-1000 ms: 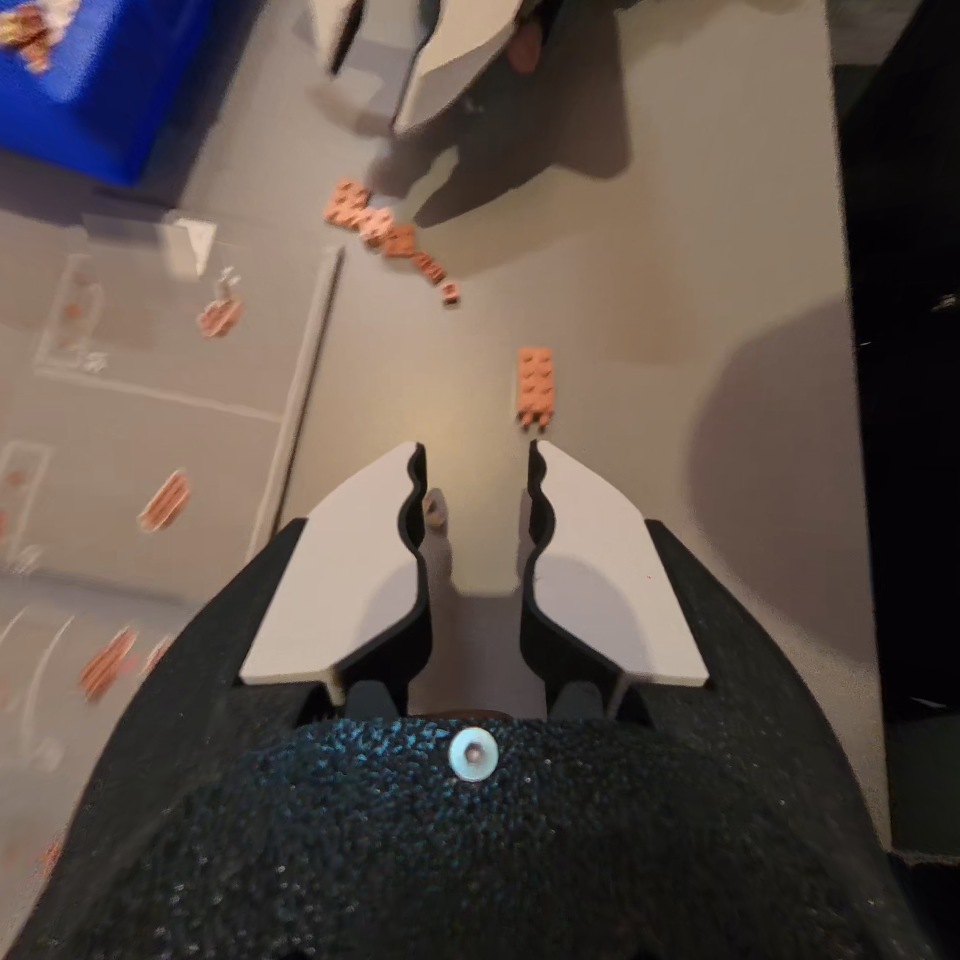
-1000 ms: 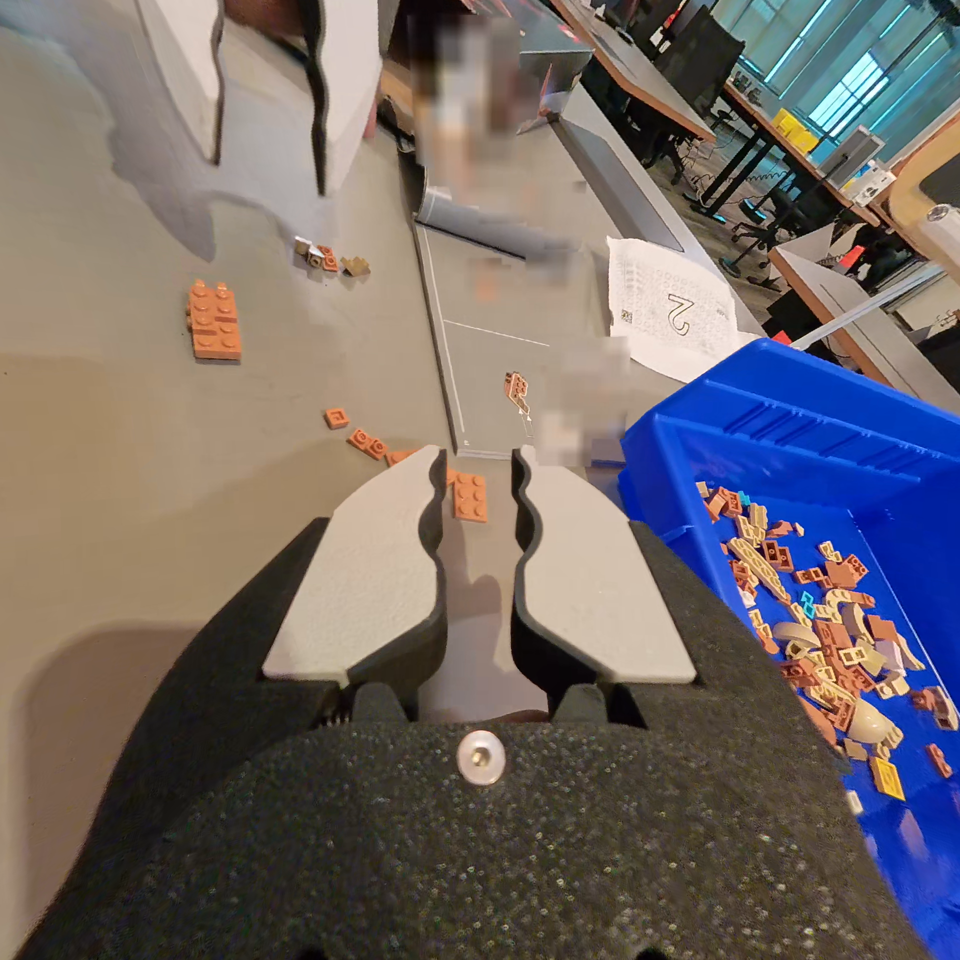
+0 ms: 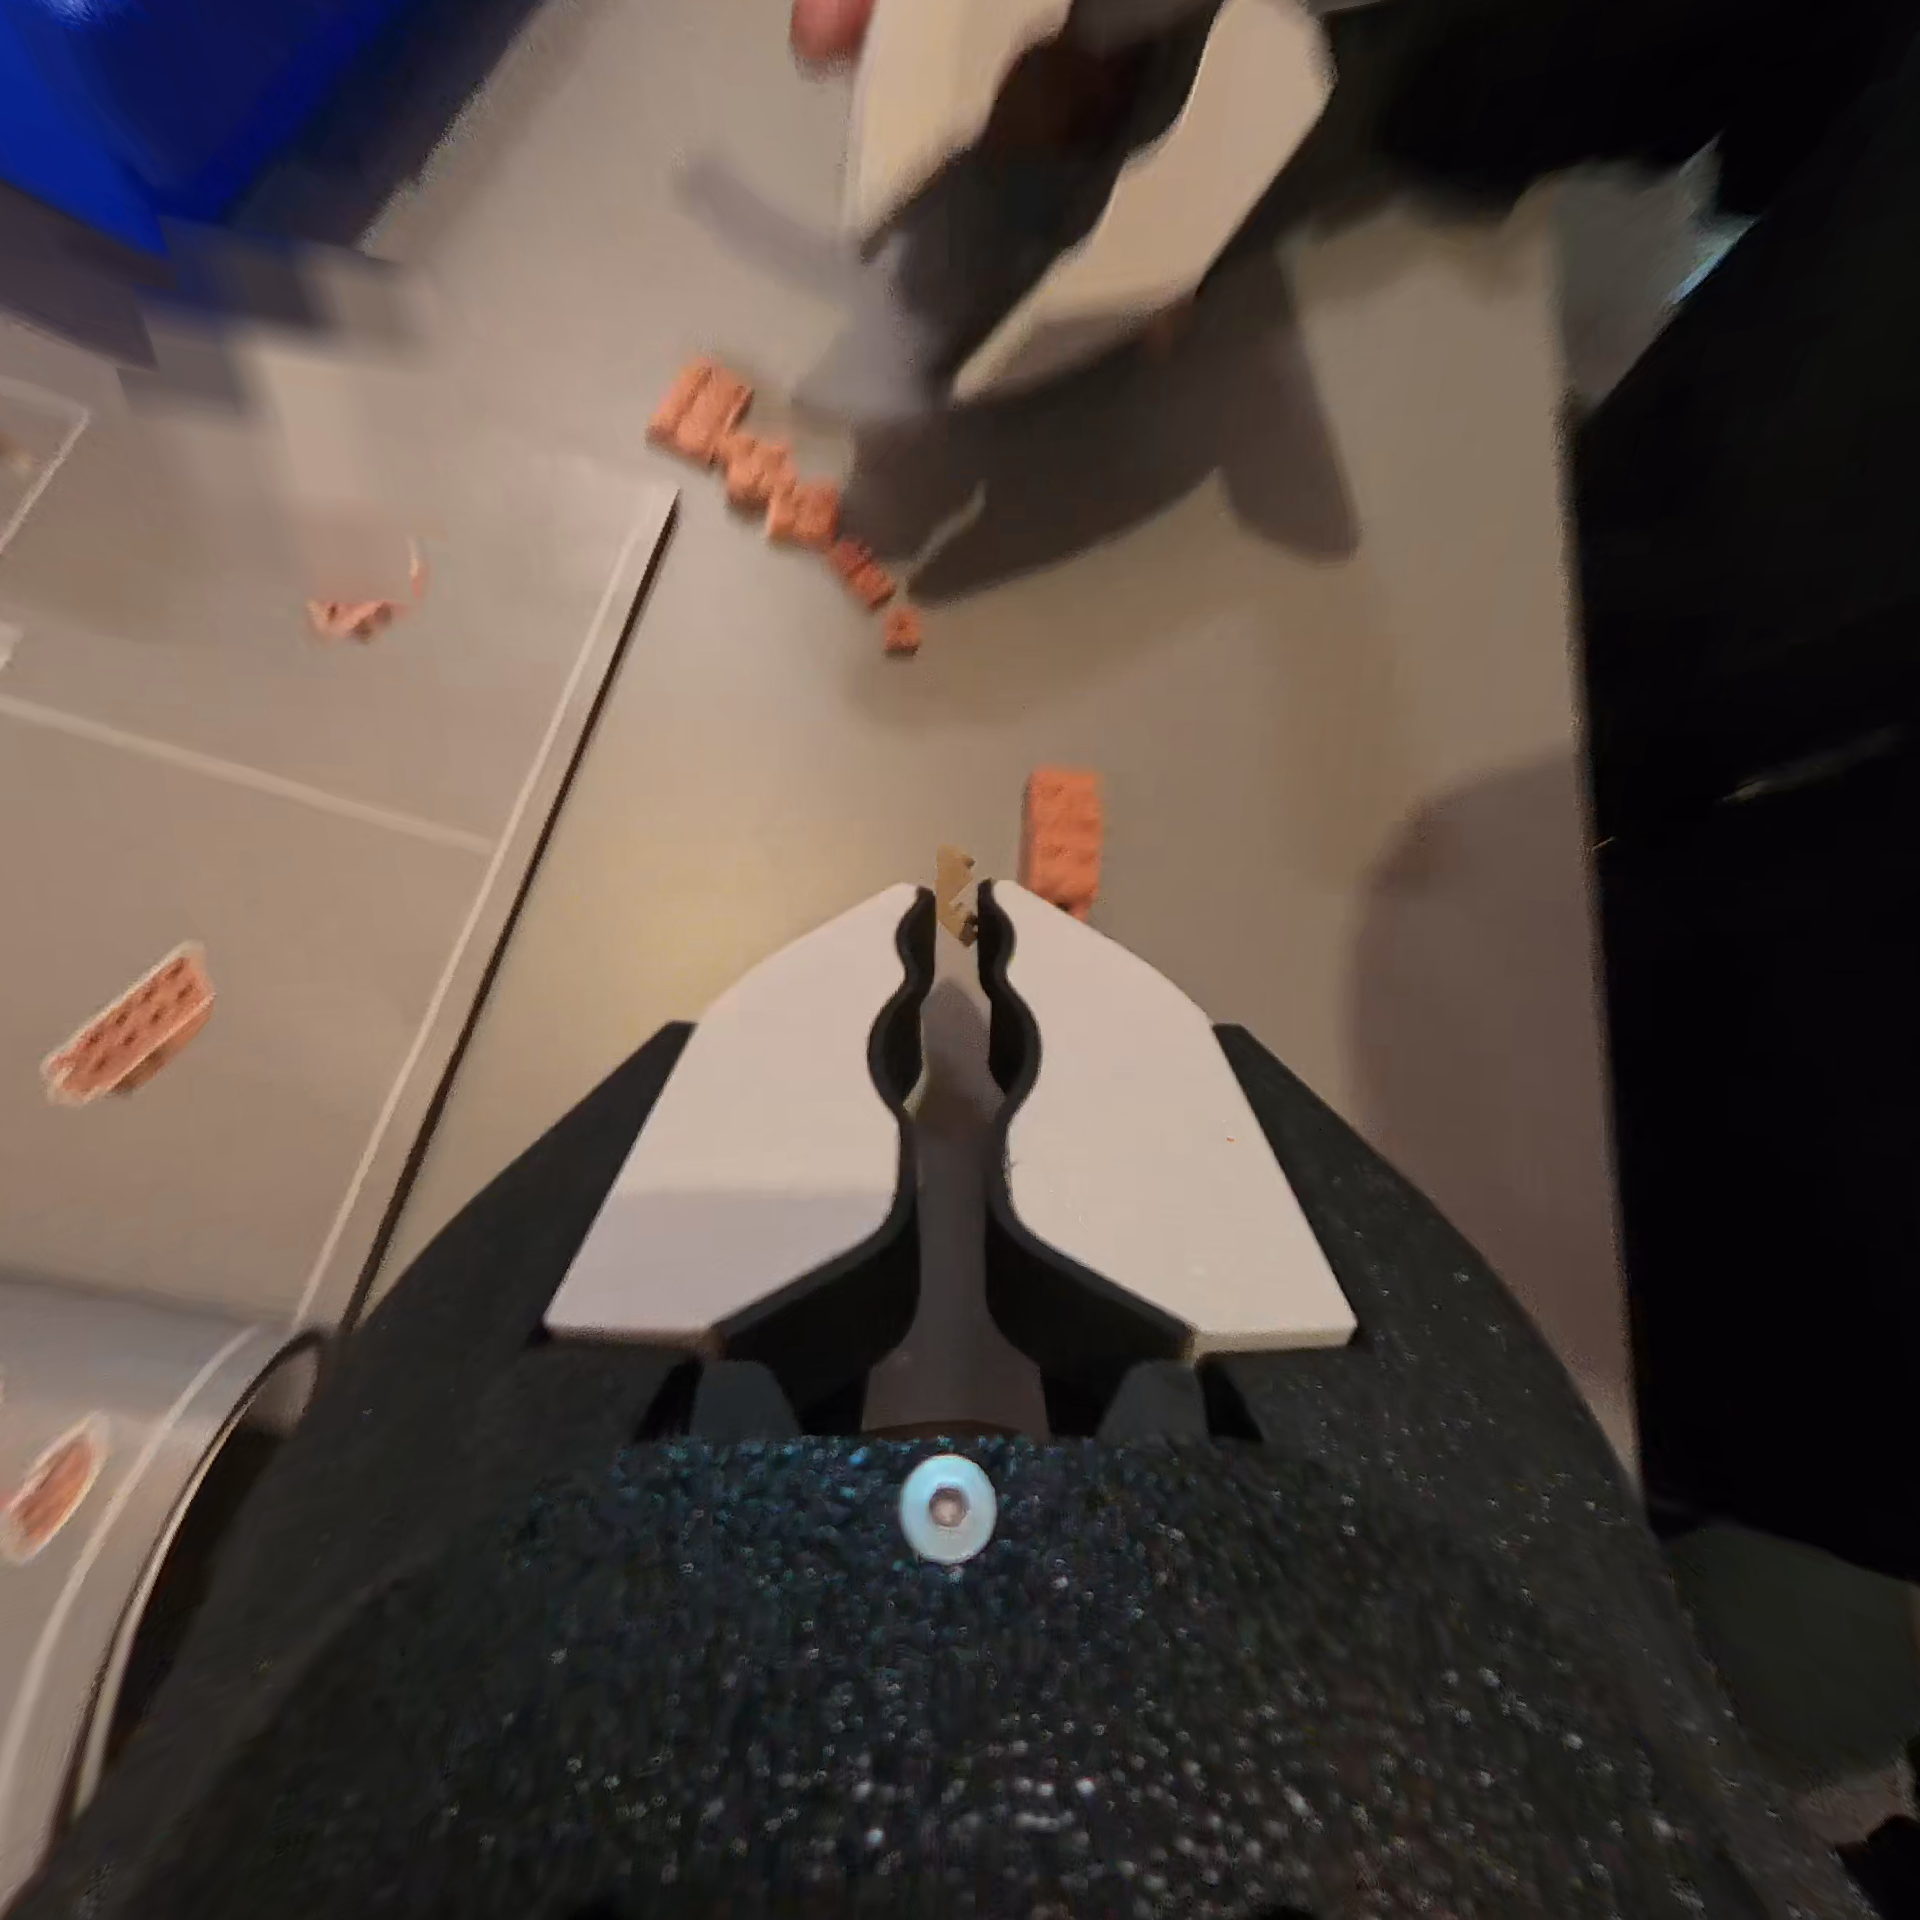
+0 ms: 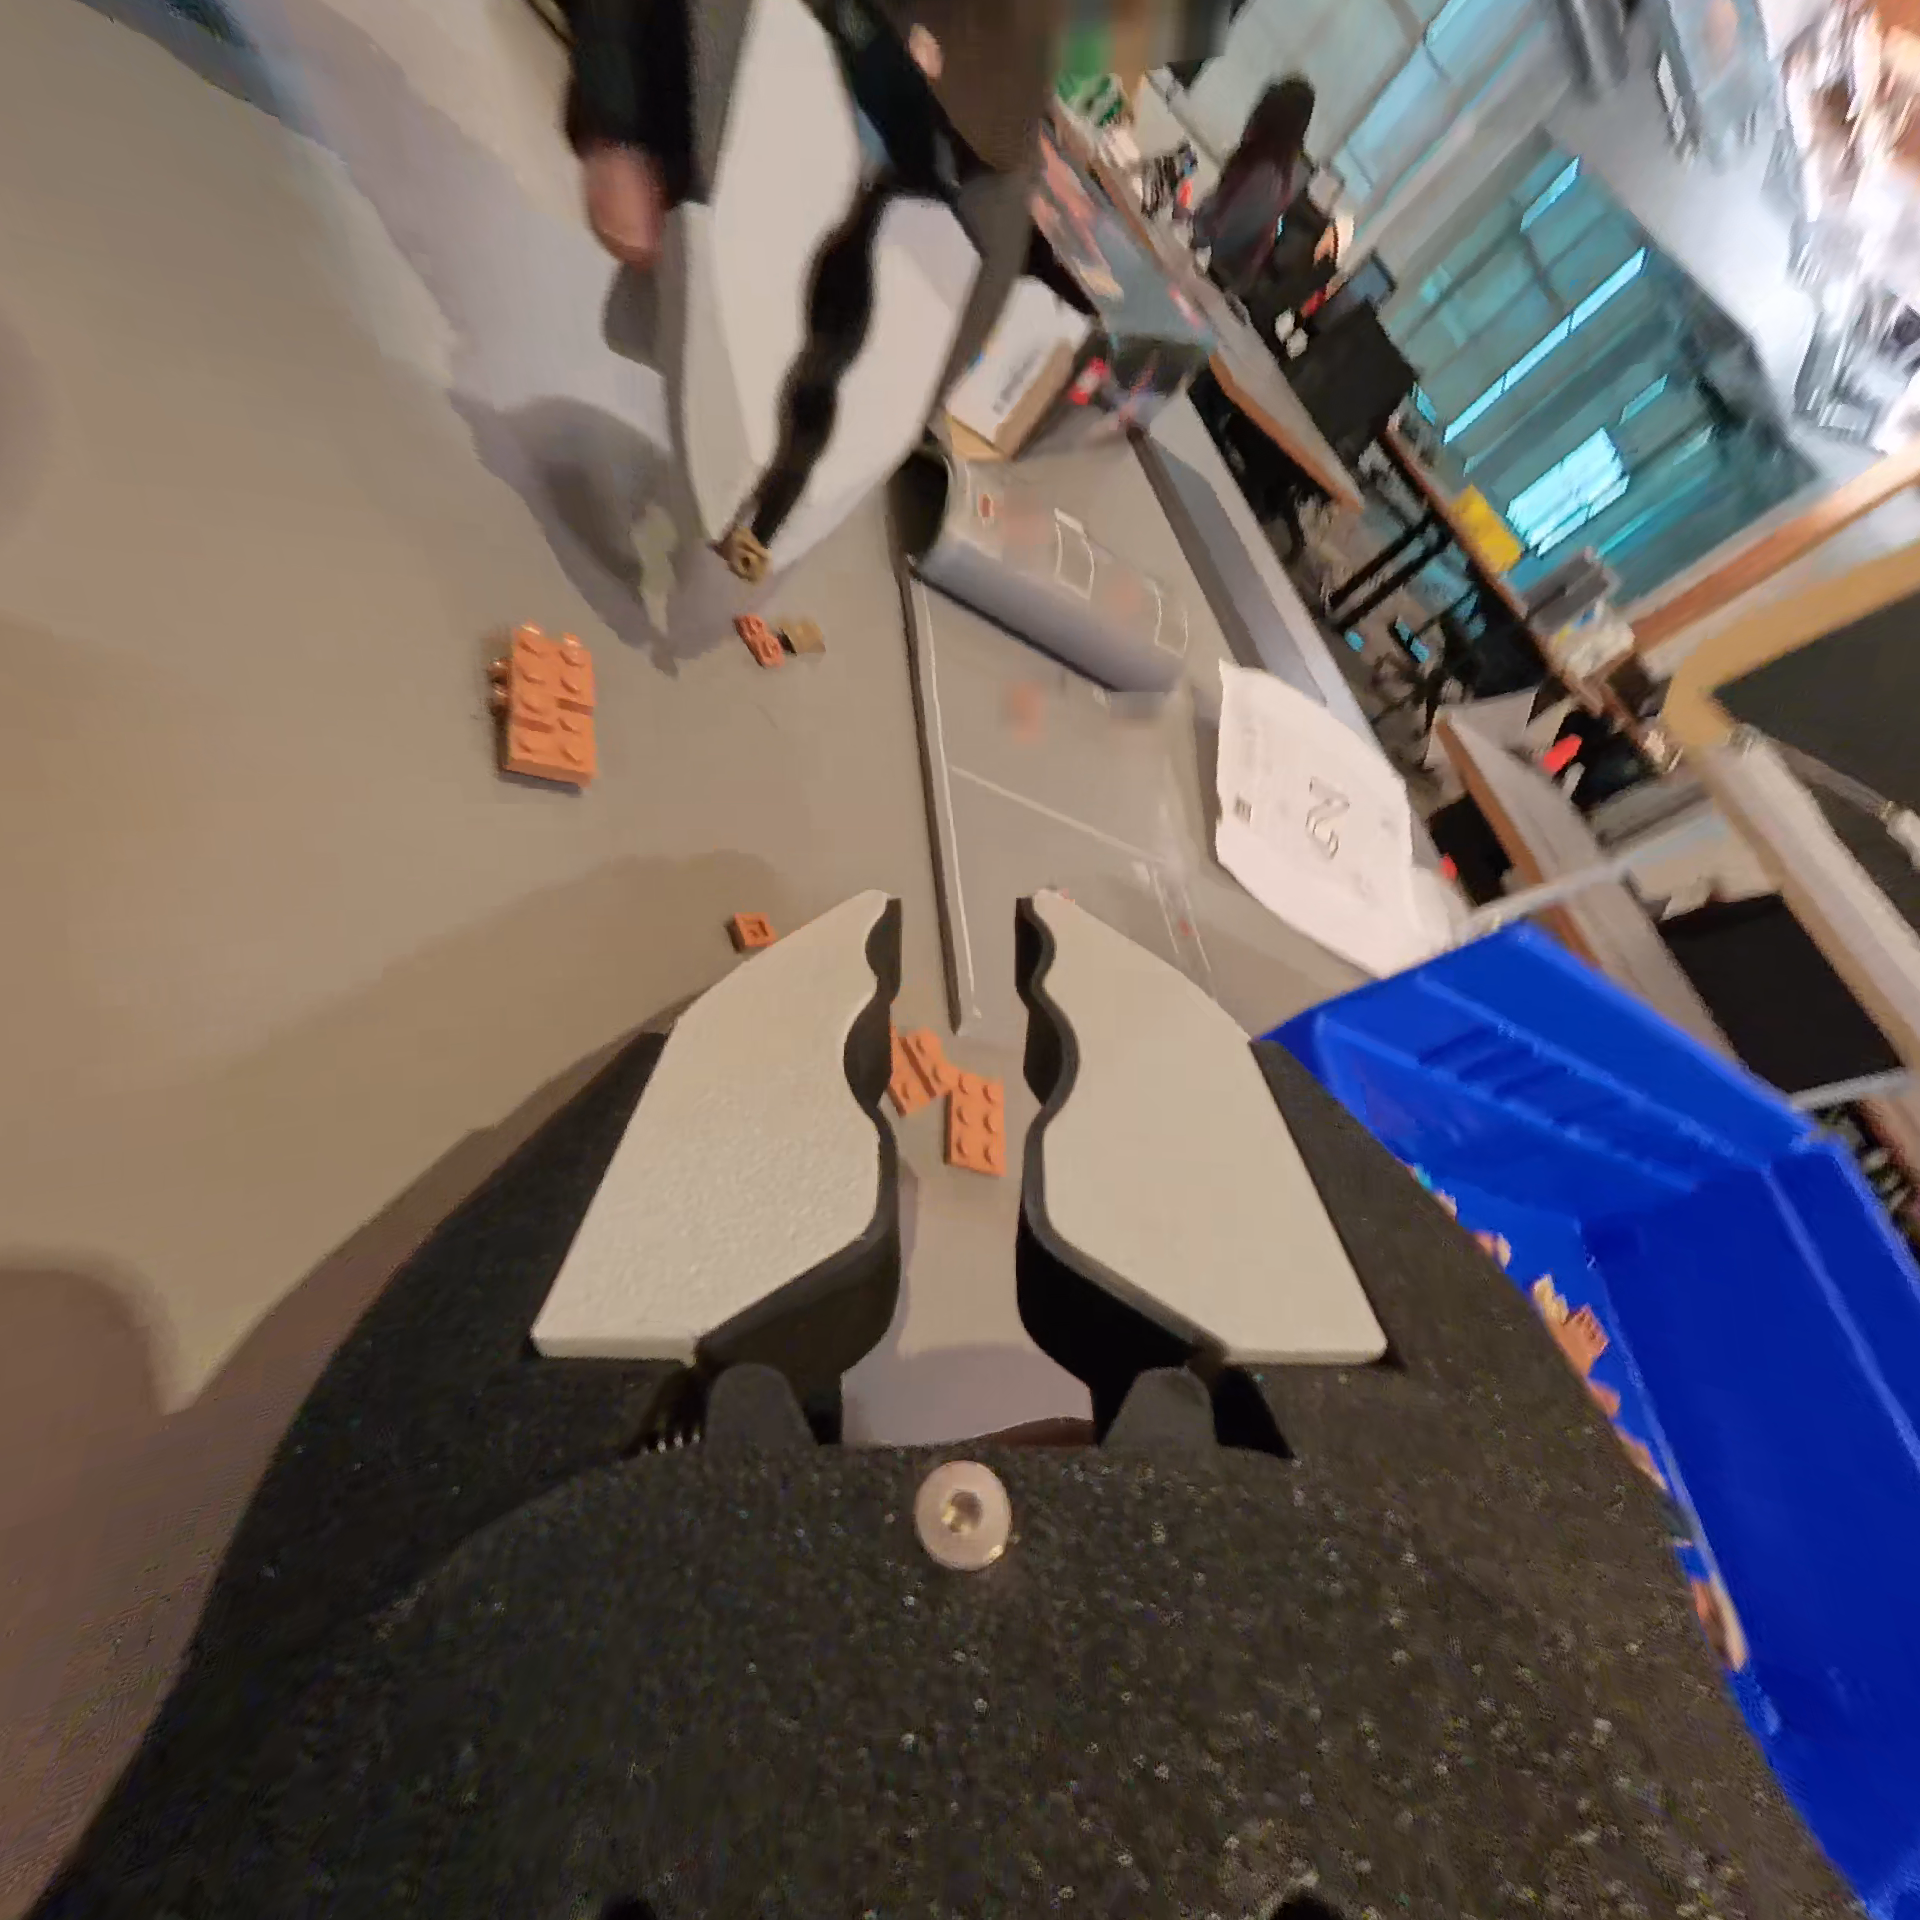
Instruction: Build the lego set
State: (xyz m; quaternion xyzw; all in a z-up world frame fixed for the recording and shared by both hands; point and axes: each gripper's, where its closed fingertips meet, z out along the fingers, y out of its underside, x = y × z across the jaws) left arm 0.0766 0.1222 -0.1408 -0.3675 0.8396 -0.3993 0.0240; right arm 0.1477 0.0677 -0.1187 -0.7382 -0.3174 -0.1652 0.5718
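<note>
The left hand-held gripper (image 3: 956,902), at centre frame, has its fingertips clamped on a small tan toy-brick piece (image 3: 954,883) lifted above the grey table (image 3: 1195,665), with an orange studded plate (image 3: 1062,836) lying just to its right and a row of small orange bricks (image 3: 774,488) toward the upper middle. The right hand-held gripper (image 4: 956,914) hangs with its fingers apart and nothing between them above two orange plates (image 4: 951,1091) on the table. A blue bin (image 4: 1621,1164) of mixed bricks sits at lower right, a white printed sheet (image 4: 1314,821) beyond it.
</note>
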